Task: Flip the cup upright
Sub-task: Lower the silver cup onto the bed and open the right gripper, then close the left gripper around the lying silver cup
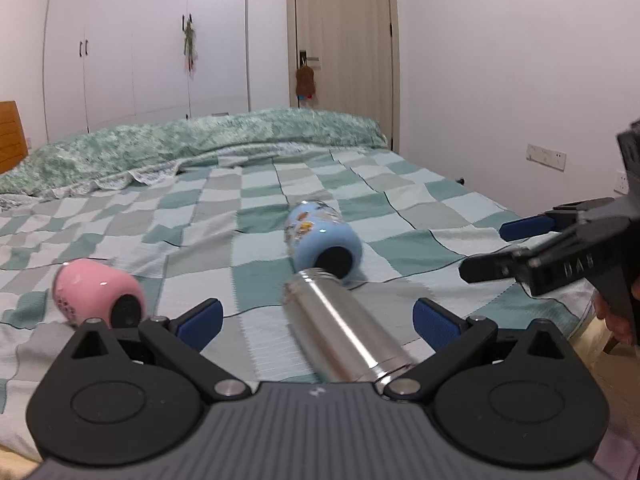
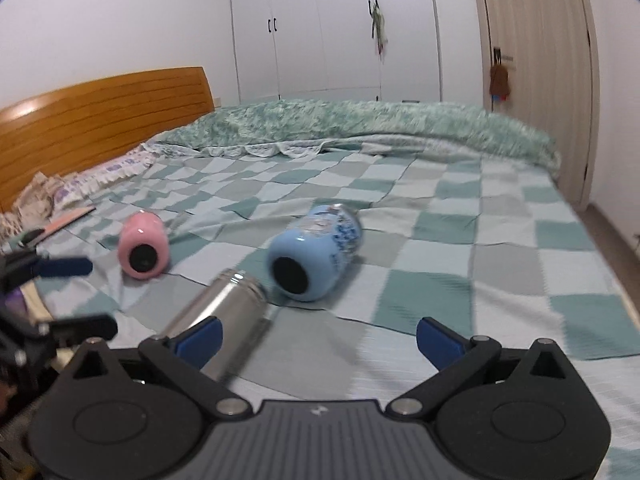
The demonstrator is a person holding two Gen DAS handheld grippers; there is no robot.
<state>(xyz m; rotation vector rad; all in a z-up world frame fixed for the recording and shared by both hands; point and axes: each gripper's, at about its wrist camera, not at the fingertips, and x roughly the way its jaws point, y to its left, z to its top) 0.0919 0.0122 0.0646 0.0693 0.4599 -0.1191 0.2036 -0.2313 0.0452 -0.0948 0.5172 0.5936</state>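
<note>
A smooth, likely slippery steel cup (image 1: pixel 344 328) is seen lying on the bed (image 1: pixel 420 208); mid-body grip is advised. Left tongs (image 1: pixel 318 320) and right tongs (image 2: pixel 320 338) are held apart.

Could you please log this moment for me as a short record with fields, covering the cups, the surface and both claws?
surface: bed with checked green quilt
pink cup: lying on its side, dark mouth toward the cameras
blue cup: lying on its side, patterned, mouth toward the cameras
steel cup: lying on its side, nearest the claws, far end close to the blue cup
left claw: open, steel cup lies between its fingers, not gripped
right claw: open, holding nothing
cups upright: none
</note>
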